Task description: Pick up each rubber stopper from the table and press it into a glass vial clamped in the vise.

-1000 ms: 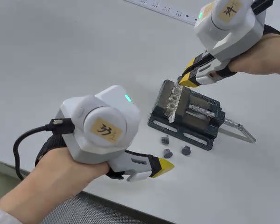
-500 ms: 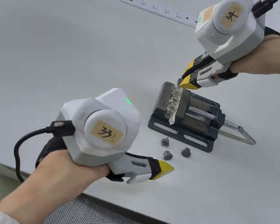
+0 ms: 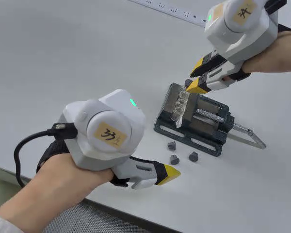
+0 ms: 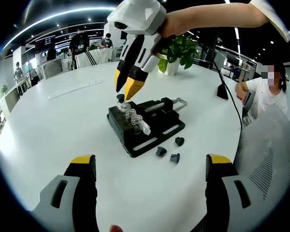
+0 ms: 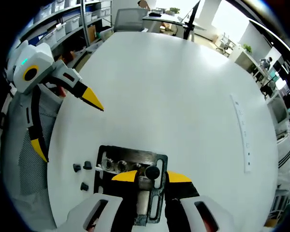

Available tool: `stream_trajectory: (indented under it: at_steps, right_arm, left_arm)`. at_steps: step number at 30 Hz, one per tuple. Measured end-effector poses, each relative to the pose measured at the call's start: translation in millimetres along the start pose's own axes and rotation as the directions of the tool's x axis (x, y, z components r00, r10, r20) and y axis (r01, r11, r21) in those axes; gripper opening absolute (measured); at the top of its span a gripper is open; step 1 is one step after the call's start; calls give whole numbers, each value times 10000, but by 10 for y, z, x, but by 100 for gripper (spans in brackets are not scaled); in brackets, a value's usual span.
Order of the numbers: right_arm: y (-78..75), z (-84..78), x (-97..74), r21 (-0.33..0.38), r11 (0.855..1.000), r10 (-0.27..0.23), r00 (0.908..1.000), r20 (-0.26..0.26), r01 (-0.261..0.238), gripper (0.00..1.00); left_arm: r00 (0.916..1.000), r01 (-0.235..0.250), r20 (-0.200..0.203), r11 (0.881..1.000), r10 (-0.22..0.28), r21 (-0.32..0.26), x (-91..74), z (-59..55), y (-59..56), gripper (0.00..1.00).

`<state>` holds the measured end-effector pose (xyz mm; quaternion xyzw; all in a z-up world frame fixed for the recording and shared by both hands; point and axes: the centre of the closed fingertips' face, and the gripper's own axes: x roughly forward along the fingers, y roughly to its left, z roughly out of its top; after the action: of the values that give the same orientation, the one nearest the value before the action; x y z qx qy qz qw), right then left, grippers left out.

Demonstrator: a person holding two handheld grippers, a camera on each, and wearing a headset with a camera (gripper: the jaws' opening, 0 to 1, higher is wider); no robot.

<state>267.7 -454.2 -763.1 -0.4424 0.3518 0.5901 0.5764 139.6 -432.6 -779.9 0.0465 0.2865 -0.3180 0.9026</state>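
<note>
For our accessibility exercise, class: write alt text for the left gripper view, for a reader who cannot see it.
The right gripper hovers over the stoppered far vial in a row of glass vials clamped in a black vise on a white table. Three loose stoppers lie before the vise, beyond the left gripper's wide-open jaws.

Table (image 3: pixel 63 58): vise (image 3: pixel 212 130), 3 stoppers (image 3: pixel 174 158), power strip (image 3: pixel 169 8)

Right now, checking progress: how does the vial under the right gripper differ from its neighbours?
The end vial carries a dark rubber stopper; the neighbouring vials are open-mouthed. The end vial sits below the right gripper; the neighbouring vials sit aside. All are glass, clamped in the vise.
</note>
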Motion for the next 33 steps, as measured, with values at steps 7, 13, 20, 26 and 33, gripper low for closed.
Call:
stream_trajectory:
  at_steps: [7, 13, 20, 26, 33]
  right_arm:
    - [15, 27, -146, -407, 9958, 805, 9963, -302, -816, 13]
    - [63, 49, -97, -678, 9875, 1386, 9885, -600, -1426, 5]
    - [88, 37, -61, -895, 9837, 1483, 9853, -849, -1558, 1]
    - [89, 17, -23, -834, 9837, 1518, 9842, -906, -1594, 0]
    - [76, -14, 23, -879, 9832, 1511, 9834, -1009, -1601, 0]
  left_arm:
    - [10000, -58, 29, 10000, 58, 22, -8, 17, 59, 94]
    - [9999, -139, 32, 9999, 139, 65, -16, 30, 121, 94]
    - [9999, -159, 42, 9999, 159, 18, -15, 29, 145, 94]
    - [9999, -126, 17, 9999, 126, -3, -1, 8, 135, 94]
    - [10000, -97, 2, 9999, 97, -66, 7, -2, 118, 94]
